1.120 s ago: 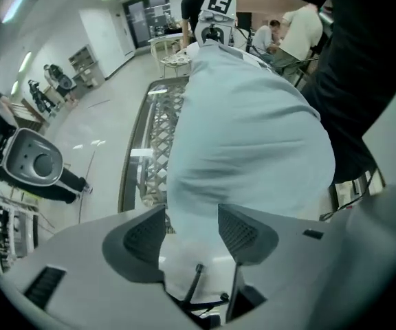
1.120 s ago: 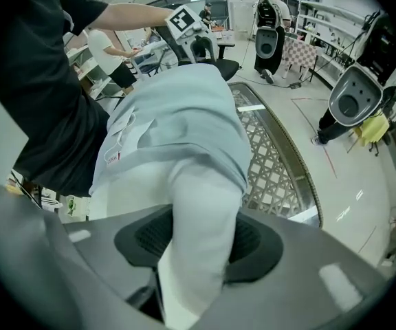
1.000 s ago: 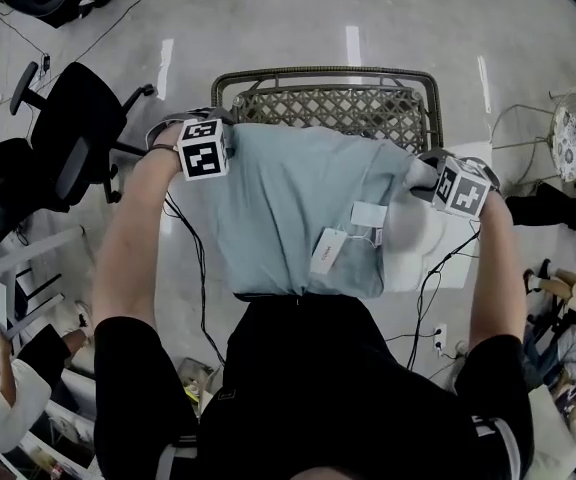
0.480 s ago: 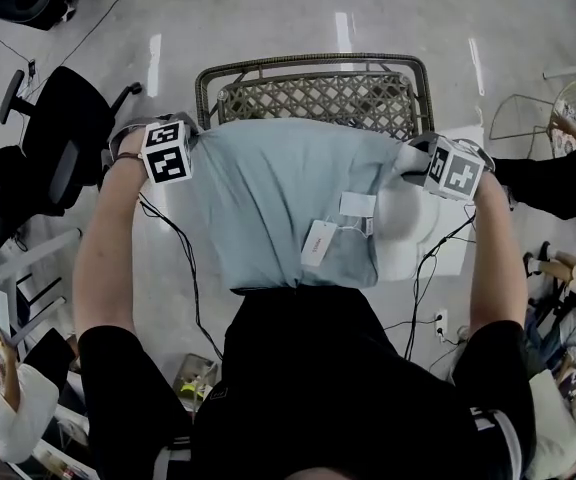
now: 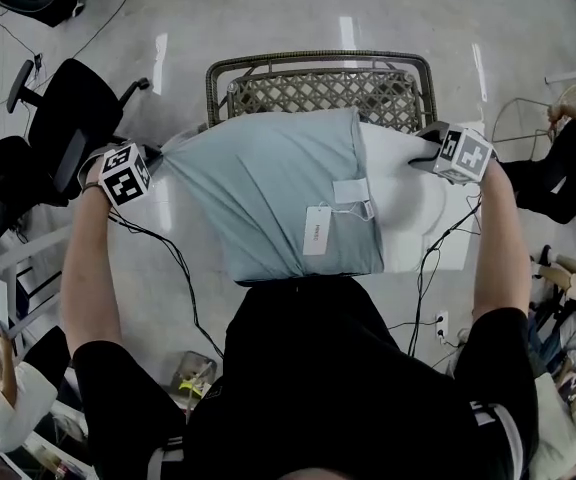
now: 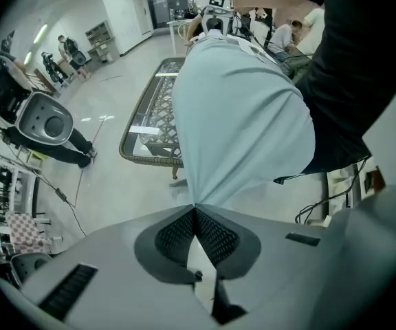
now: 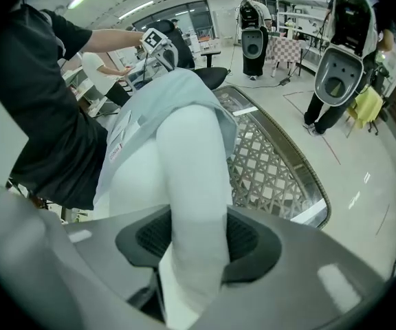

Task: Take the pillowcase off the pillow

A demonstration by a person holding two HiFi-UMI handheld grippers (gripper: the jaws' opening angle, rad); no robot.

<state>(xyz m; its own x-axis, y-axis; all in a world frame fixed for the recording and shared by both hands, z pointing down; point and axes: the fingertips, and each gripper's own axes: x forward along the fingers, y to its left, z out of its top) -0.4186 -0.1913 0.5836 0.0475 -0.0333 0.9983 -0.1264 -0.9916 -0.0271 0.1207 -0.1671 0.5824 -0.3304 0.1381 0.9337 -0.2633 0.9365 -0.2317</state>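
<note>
**Pillowcase pinched at one corner, pillow clamped at the other end**

Pillowcase [image 5: 268, 188], pale blue, covers most of the pillow [image 5: 413, 218], which the person holds crosswise in front of the body, above the near edge of a wicker-lattice table [image 5: 318, 59]. The bare white end of the pillow sticks out of the case's open mouth on the right. Two white tags [image 5: 317, 230] hang along that open edge.

The left gripper [image 6: 195, 208] has its jaws pressed together on a corner of the pillowcase. The cloth runs taut from the tips in a narrowing point, drawn out to the left of the pillow's bulk. The right gripper [image 7: 196, 234] is part-way closed, its pads squeezing the exposed white end of the pillow, which bulges thickly between them and fills the gap.

Both arms are spread wide, one to each side of the pillow. A black office chair [image 5: 73, 118] stands on the glossy floor [image 5: 268, 8] to the left of the table.
</note>
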